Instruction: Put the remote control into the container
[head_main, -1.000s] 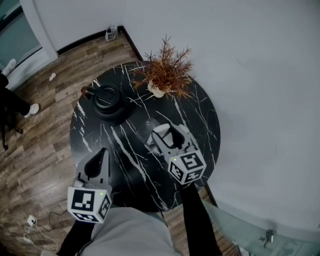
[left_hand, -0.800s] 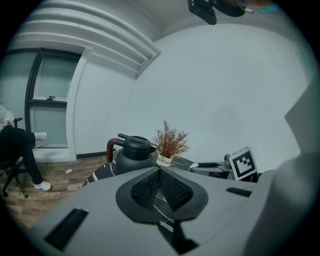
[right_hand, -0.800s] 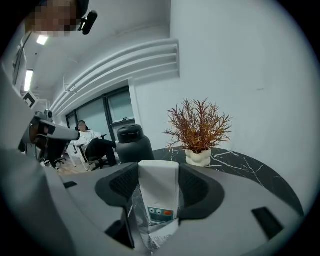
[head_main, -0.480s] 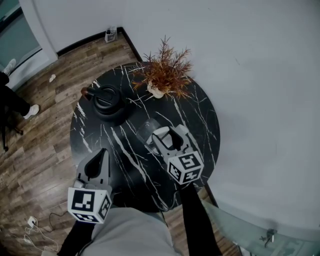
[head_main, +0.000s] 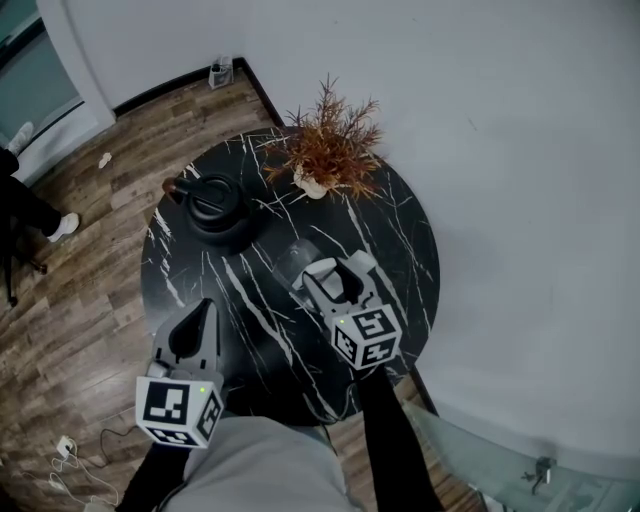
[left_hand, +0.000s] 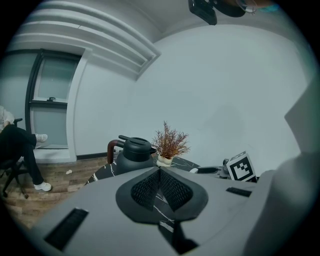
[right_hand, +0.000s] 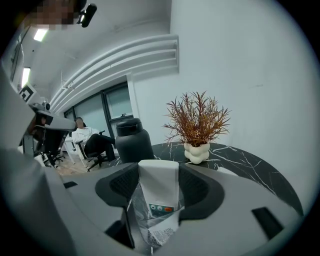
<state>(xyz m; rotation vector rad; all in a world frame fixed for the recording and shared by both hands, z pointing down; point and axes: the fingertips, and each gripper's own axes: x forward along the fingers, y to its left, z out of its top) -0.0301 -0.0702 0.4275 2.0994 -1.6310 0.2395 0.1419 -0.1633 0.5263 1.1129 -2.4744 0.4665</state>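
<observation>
So, the right gripper (right_hand: 159, 169) has its jaws spread wide & pinching the remote control (right_hand: 158, 185) btwn the pads. The remote is white, seen end-on, sticking out past the tips, w/ a small row of buttons (one orange) on the near part. It's in clear plastic wrap w/ a printed label, crumpled at the near end. In head view this gripper (head_main: 340, 268) sits over the middle of the round black marble-look worktop (head_main: 400, 235), pointing away from the person & tilted down a bit. Just past its tips there's a see-through container (head_main: 296, 256) on the worktop. Can't tell if the remote touches it or is over its mouth.

Left gripper (left_hand: 160, 172): jaws pressed together, nothing btwn them. Head view has it (head_main: 207, 308) at the near-left edge of the worktop, well apart from the right one, also angled down.

Other stuff on the worktop:
- black jug (head_main: 214, 200) w/ a brownish handle, far left
- dried reddish plant (head_main: 335, 140) in a small white pot (head_main: 312, 183), far side, near the wall

Both are well apart from the grippers. Wood floor (head_main: 80, 300) lies to the left, w/ a white cable (head_main: 72, 458) on it. Left gripper view also catches a seated person (left_hand: 17, 145) by the window, & the right gripper's marker cube (left_hand: 242, 167).
</observation>
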